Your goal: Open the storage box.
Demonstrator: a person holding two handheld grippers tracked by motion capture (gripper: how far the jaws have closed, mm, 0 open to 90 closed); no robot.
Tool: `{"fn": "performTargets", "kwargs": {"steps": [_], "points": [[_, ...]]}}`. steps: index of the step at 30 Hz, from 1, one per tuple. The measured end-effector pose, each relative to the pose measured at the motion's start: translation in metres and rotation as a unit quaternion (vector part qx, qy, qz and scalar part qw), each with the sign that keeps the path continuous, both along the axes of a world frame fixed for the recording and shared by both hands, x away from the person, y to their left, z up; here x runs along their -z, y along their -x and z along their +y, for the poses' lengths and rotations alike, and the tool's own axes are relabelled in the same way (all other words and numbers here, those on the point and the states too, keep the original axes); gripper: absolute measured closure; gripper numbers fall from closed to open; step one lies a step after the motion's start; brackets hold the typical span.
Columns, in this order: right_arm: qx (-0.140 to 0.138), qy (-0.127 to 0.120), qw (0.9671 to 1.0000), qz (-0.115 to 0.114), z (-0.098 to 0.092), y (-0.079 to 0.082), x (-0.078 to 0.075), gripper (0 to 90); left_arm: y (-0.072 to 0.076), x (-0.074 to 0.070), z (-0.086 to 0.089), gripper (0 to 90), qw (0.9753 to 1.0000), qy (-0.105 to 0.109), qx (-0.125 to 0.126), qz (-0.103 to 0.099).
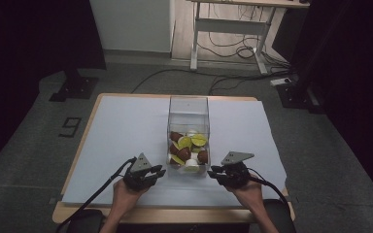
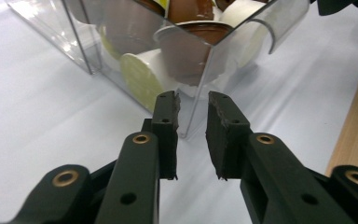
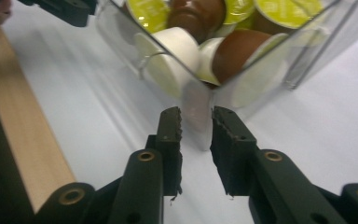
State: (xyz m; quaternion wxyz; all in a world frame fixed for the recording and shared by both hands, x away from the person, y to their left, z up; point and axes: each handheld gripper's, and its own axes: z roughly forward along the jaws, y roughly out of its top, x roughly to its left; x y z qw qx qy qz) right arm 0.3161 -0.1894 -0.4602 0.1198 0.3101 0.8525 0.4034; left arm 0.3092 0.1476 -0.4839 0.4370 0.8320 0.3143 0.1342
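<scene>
So the clear box point(image 1: 188, 127) sits on the white sheet point(image 1: 121, 131) around the middle of the table point(image 1: 80, 145), its near end closer to the front edge, and it's loaded with coffee capsules point(image 1: 188, 148): brown ones, white ones, some with yellow-green lids. They're all piled in the near half of the box; the far half looks bare.

Both grippers are parked at the box's two near corners. The left gripper point(image 2: 192, 116) has its jaws parted by a narrow gap, lined up right on the near-left vertical edge of the box, with nothing pinched between them. Same deal on the other side: the right gripper point(image 3: 196, 122) has its jaws slightly apart, straddling the near-right corner edge, and I can't say for sure whether the pads are touching the plastic. Neither one is carrying anything.

My read: this is barely started. The box is flat on the sheet, every capsule I can see is inside it, and none lie out on the sheet. The grab on the corners isn't closed yet, so pretty much everything (gripping, then lifting, sliding or tipping) is left to do.
</scene>
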Motion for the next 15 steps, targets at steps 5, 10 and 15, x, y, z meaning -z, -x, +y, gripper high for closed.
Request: {"fn": "performTargets", "kwargs": {"steps": [5, 10, 15], "points": [[0.01, 0.001, 0.9999, 0.0, -0.007, -0.004, 0.0, 68.8, -0.002, 0.0, 0.007, 69.1, 0.9999, 0.003, -0.012, -0.004], [0.026, 0.007, 0.9996, -0.003, -0.013, -0.009, 0.002, 61.2, -0.004, 0.001, 0.013, 61.6, 0.9996, 0.001, -0.024, -0.012], [0.037, 0.008, 0.9993, -0.007, -0.02, -0.014, 0.005, 50.7, -0.007, 0.004, 0.016, 51.1, 0.9995, -0.008, -0.027, -0.012]]}}
